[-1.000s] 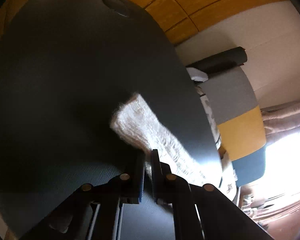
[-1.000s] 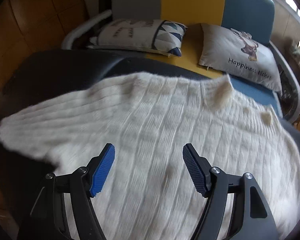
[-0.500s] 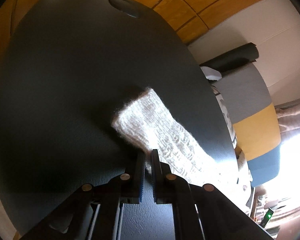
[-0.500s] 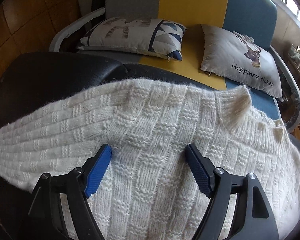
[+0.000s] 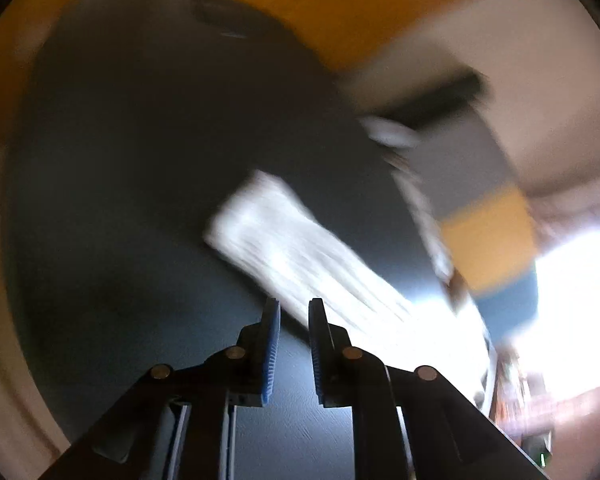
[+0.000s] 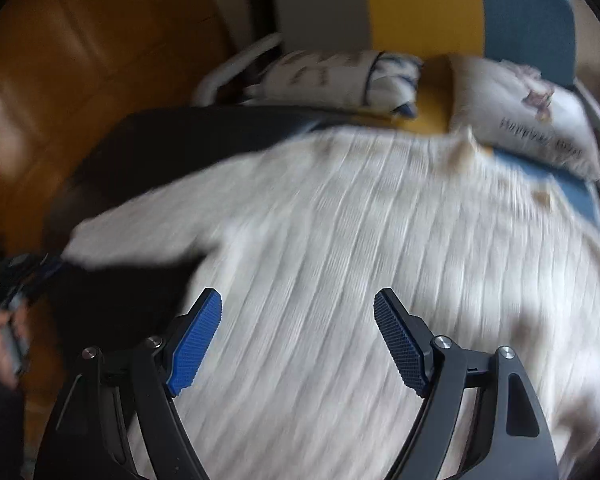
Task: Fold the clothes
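Cream cable-knit wool covers most of what the right claw (image 6: 298,340) looks down on: one sweater (image 6: 340,240) spread flat on the dark bench (image 6: 188,140), its body under and ahead of the wide-open, empty jaws, its collar at the far edge and one sleeve (image 6: 140,236) running out to that claw's left. In the left wrist view the same sleeve (image 5: 296,252) lies flat just ahead and to the right of the left claw (image 5: 294,344), whose jaws stand a narrow gap apart with nothing between them. Both views are smeared with motion, so finer detail of the knit is lost.

As a judgement, the garment lies open with the sleeve out to the side, which fits either a sleeve waiting to be folded in or one just laid out straight. To fold well, grip the knit at the cuff edge with a deep bite, lift only enough to clear the bench, carry it across the body and lay it square; thick wool drags and bunches if pulled low.

Counted: one sweater, two claws, two cushions (image 6: 332,76) on the sofa (image 6: 420,12) beyond the bench.
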`<state>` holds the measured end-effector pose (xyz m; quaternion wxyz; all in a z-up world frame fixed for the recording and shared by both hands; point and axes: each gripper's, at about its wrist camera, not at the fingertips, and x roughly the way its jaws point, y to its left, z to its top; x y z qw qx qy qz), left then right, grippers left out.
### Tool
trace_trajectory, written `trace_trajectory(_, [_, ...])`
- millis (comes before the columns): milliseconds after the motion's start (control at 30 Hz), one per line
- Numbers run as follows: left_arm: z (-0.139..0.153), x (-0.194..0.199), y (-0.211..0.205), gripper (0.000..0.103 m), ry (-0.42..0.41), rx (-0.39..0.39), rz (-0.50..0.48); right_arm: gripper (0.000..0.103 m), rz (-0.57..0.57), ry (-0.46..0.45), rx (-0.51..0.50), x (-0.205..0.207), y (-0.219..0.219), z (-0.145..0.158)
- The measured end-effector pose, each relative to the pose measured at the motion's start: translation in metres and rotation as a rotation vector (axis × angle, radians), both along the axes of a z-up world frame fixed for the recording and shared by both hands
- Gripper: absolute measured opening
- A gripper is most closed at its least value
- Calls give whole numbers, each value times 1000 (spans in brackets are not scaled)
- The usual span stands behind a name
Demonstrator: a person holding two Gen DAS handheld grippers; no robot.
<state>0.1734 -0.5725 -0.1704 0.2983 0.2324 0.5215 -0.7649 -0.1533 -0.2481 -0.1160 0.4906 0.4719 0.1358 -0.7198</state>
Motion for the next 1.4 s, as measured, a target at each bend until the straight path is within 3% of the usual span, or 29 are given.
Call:
trace_trajectory(133, [16, -52, 81, 14, 39, -35, -484, 82, -3, -37, 26, 29, 71, -6])
trace_trajectory(200, [14, -78, 127, 16, 31, -26, -675, 82, -32, -63, 26, 36, 105, -10])
trace_trajectory(267, [8, -95, 162, 16, -1, -38, -775, 82, -68, -104, 23, 43, 138, -16])
trace_trajectory(367, [-6, -114, 200, 20, -32, 4, -856, 82, -87, -133, 39, 53, 168, -27])
trace_trajectory(500, [-11, -112, 226, 21, -97, 0, -851, 82, -110, -99, 92, 66, 194, -42])
trace_trajectory(633, [-13, -106, 248, 21, -166, -15, -827, 82, -136, -76, 36, 66, 209, -39])
trace_trajectory(733, [-14, -102, 262, 21, -217, -30, -802, 76, -126, -15, 59, 70, 206, -40])
trace_trajectory(767, [-12, -102, 262, 21, -235, -42, -784, 70, -118, 2, 70, 72, 205, -41])
trace_trajectory(867, [-7, -103, 262, 21, -285, -78, -739, 64, -87, 47, 101, 78, 203, -42])
trace_trajectory(1033, [-4, -110, 282, 26, -326, -182, -789, 63, -69, 120, 190, 83, 201, -52])
trace_trajectory(1100, [-4, -114, 293, 10, -318, -207, -847, 63, -86, 113, 191, 80, 207, -54])
trace_trajectory(1200, [-6, -117, 301, 8, -311, -225, -864, 63, -103, 110, 189, 78, 213, -56])
trace_trajectory(1333, [-11, -109, 284, 6, -267, -136, -801, 63, -105, 125, 191, 80, 213, -57])
trace_trajectory(1400, [-8, -103, 283, 6, -282, -173, -785, 64, -107, 126, 193, 79, 212, -58])
